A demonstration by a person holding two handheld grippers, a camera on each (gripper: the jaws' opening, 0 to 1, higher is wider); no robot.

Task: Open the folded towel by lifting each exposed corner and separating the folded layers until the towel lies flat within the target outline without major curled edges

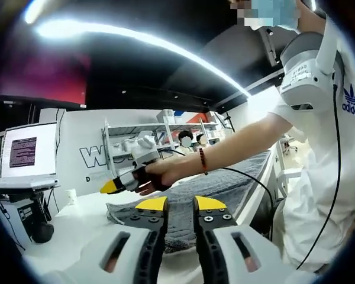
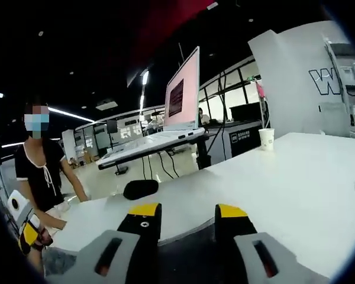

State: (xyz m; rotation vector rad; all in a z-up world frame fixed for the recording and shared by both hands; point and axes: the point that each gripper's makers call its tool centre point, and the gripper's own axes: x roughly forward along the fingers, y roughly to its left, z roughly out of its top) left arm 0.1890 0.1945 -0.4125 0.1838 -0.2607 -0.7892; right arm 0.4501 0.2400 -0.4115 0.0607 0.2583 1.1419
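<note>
In the left gripper view, the left gripper (image 1: 180, 205) is seen rising from the bottom centre of the frame, its yellow-tipped jaws standing slightly apart with nothing held between them. Just beyond the tips, a grey towel (image 1: 216, 192) is spread over the white counter (image 1: 77, 228), running from the frame's centre towards the right. Above the towel's left part, the right gripper (image 1: 109, 187) is held in a person's hand (image 1: 157, 176), its yellow tip pointed to the left; whether its jaws are parted cannot be told from this view. A red bracelet (image 1: 202, 161) is worn on the wrist. At the left edge, a laptop (image 1: 26, 155) with a lit screen is set on a stand.

In the right gripper view, the right gripper (image 2: 188, 212) is shown at the bottom centre with its jaws open and empty, over the counter's (image 2: 284, 183) edge. A paper cup (image 2: 265, 138) stands on the counter at the right of centre, and an open laptop (image 2: 165, 112) is seen above the centre. A dark oval object (image 2: 141, 189) lies just above the jaws. At the lower left, another person (image 2: 41, 171) in a dark top is standing.
</note>
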